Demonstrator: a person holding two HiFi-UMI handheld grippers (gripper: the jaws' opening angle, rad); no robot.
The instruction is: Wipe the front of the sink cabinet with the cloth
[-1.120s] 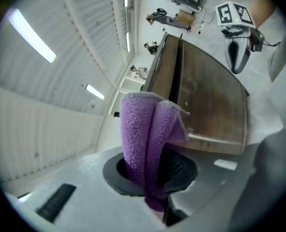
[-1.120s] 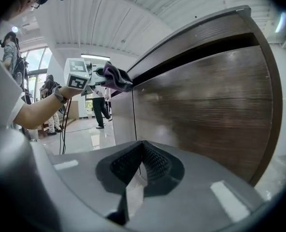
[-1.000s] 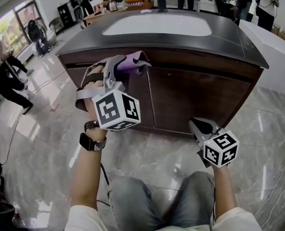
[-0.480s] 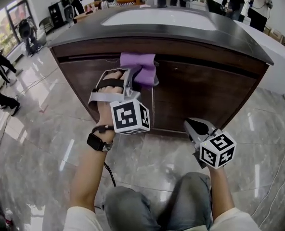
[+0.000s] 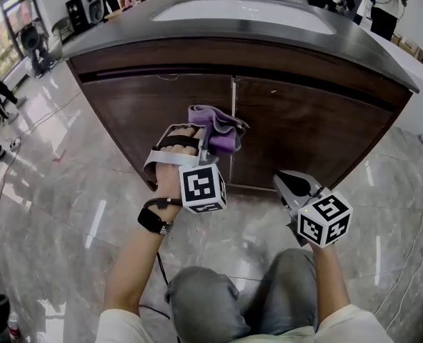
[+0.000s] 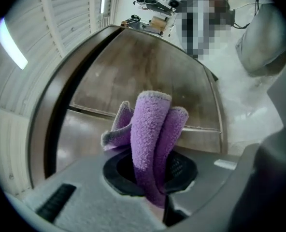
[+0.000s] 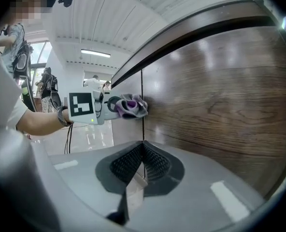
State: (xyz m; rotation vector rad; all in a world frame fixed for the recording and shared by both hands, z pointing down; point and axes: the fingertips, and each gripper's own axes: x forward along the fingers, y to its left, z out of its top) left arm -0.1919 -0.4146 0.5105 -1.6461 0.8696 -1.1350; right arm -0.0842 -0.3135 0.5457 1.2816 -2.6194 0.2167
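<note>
Left tool (image 5: 209,146), jaws tight on purple cloth (image 5: 219,127), against cabinet front (image 5: 304,131)

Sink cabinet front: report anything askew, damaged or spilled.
Nothing stands out. Both doors of the sink cabinet sit shut with a straight seam, no spill or damage visible. Only a tiny pale speck shows high on the right-hand door. The cloth is bunched in the left tool.

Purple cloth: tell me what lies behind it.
The dark wooden cabinet front, beside the seam between its two doors. The wood straight behind the cloth is covered; the left gripper holds it.
</note>
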